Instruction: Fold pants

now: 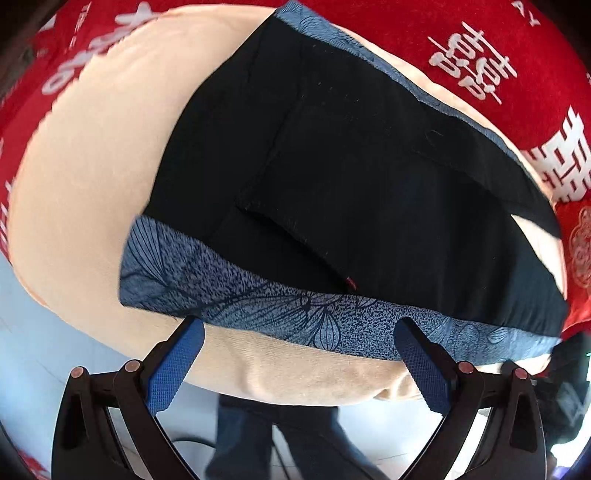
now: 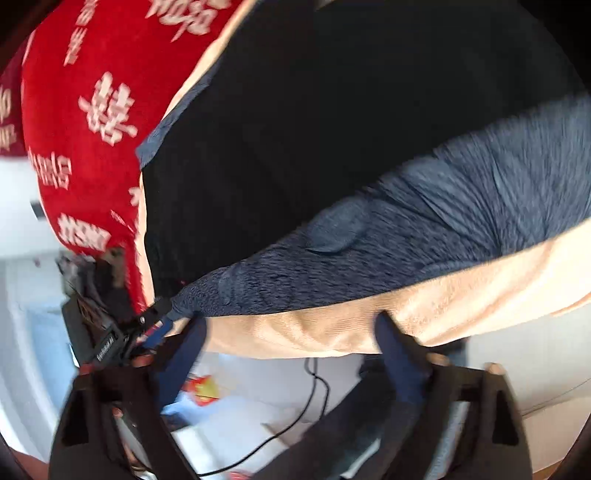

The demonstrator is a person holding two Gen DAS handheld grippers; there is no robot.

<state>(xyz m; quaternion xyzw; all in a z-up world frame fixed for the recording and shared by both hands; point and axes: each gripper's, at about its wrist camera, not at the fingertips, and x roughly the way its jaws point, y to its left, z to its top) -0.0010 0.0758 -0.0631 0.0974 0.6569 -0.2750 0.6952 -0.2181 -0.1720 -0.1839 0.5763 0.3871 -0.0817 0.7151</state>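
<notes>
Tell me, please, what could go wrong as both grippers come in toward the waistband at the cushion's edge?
The left gripper could pinch the peach cushion cover beneath the blue patterned waistband of the black pants. The right gripper, open over the cushion's edge, could miss the waistband altogether.

- This looks like a room in a home, maybe a bedroom.
- A soft red blanket with big white letters lies spread out like a bed cover.
- A fuzzy peach-coloured cloth lies on top of it.
- Down below is a pale, shiny floor.
- A thin black cable and a small red and yellow packet lie on that floor.
</notes>
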